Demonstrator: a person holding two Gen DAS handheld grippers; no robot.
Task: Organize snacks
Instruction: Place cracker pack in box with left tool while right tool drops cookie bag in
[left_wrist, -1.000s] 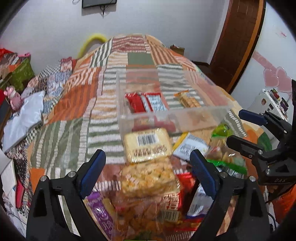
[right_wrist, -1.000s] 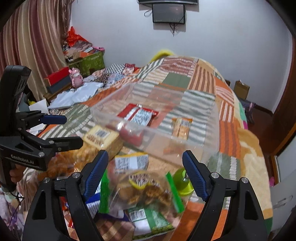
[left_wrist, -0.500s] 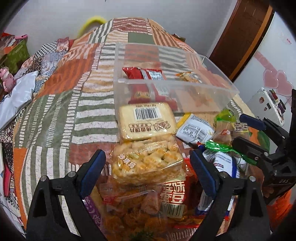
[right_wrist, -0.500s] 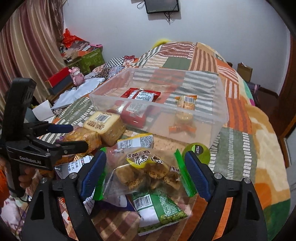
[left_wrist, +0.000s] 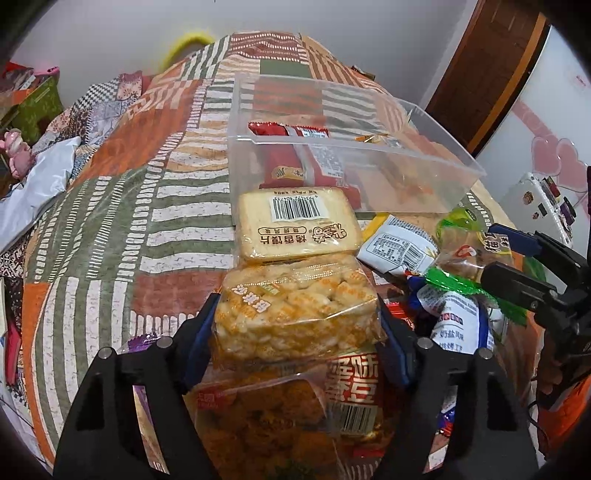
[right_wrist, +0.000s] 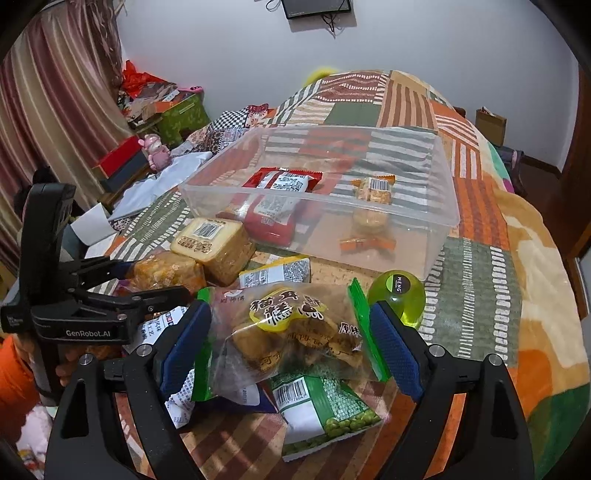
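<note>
Left gripper (left_wrist: 295, 332) has dropped onto the snack pile, fingers just closing in, blue pads now pressed on both sides of the puffed-rice snack pack (left_wrist: 295, 314). That pack lies just in front of the clear bin (left_wrist: 354, 147), touching the yellow biscuit pack (left_wrist: 295, 225), which sits against the bin's near wall. Right gripper (right_wrist: 291, 343), fingers apart and just widening, straddles the cake-snack bag (right_wrist: 291, 332), pads not pressing it. Green pea pack (right_wrist: 328, 413) lies under that bag, nearer than the bin. Red packet (right_wrist: 284, 184) lies inside the bin, on the patchwork bed (left_wrist: 110, 221).
</note>
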